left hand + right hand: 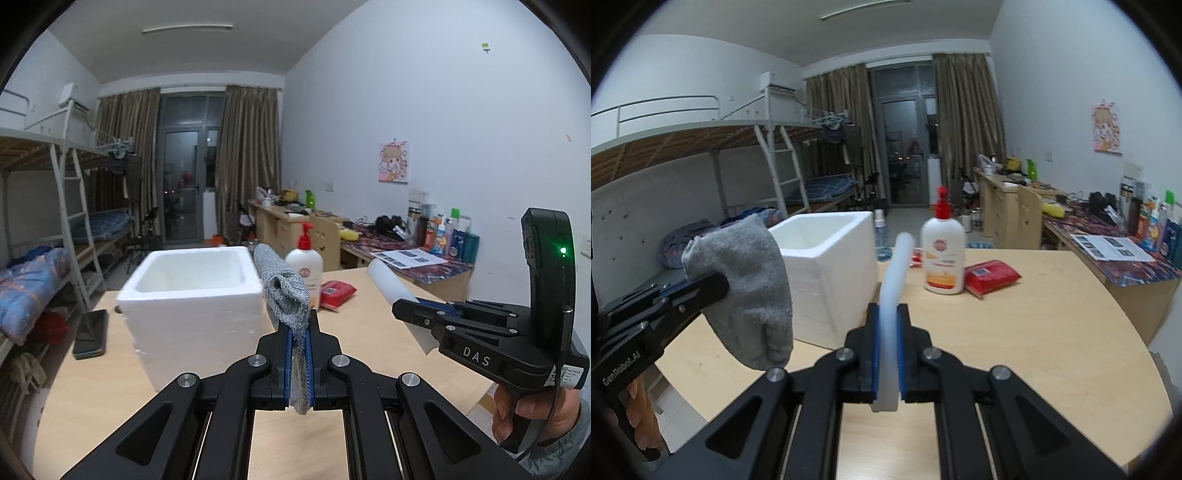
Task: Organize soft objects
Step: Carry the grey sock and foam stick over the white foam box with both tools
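Note:
My left gripper (300, 325) is shut on a grey knitted sock (284, 288), which sticks up and forward from the pads; the right wrist view shows the same sock (746, 280) hanging off that gripper (720, 286) at the left. My right gripper (887, 317) is shut on a pale white foam strip (895, 269) that curves upward. The left wrist view has that gripper (400, 312) at the right with the strip (388, 284) poking out. An open white foam box (192, 291) (827, 266) stands on the wooden table, just ahead and left of both grippers.
A white pump bottle with a red top (942, 251) (306, 266) and a red packet (991, 275) (337, 291) lie behind the box. A dark phone (90, 334) rests at the table's left edge. Bunk beds stand left, cluttered desks (1108, 243) right.

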A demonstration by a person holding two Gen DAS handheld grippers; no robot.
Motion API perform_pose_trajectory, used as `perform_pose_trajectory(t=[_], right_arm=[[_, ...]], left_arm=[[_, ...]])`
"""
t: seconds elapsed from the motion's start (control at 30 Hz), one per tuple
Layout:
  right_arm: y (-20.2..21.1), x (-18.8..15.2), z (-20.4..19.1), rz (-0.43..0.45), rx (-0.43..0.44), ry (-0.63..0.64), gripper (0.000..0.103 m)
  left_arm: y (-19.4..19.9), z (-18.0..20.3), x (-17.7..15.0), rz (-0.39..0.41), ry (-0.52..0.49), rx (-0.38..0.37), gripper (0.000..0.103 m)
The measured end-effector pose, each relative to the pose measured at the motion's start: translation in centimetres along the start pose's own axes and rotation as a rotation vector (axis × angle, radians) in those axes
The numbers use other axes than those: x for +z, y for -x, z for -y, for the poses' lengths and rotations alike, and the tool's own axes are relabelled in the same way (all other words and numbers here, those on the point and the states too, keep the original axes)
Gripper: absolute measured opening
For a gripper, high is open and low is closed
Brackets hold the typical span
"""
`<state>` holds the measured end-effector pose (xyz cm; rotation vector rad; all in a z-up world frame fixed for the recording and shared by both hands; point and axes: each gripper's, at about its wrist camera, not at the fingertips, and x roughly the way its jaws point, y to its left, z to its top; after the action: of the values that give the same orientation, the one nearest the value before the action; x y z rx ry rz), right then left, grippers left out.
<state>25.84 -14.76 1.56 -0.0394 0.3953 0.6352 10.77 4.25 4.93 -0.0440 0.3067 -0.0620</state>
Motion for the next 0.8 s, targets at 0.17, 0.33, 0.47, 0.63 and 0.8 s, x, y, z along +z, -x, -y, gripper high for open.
perform_pose_trajectory(t=[0.17,0.33,0.47,0.63,0.8], right_arm=[[-0.5,0.3,-1.8,0.001,0.058,0.03,0.01],[-0.9,0.4,-3.7,0.006,0.107,0.063,0.01],[-1.3,0.5,-5.2,0.007,0.153,0.076,0.01],[-1.9,0.6,-6.5,0.004,0.186,0.089,0.01],[-2.5,0.6,-7.1,-0.001,0.205,0.095,0.01]], left_arm=[[1.5,-1.4,0.0,0.011,0.014,0.047,0.006],[3.1,-2.8,-0.5,0.019,0.027,0.087,0.006],[4.0,-3.8,-0.9,0.021,0.034,0.127,0.006],[5.1,-4.8,-1.1,0.03,0.045,0.168,0.006],[5.1,-5.4,-1.2,0.021,0.057,0.186,0.006]])
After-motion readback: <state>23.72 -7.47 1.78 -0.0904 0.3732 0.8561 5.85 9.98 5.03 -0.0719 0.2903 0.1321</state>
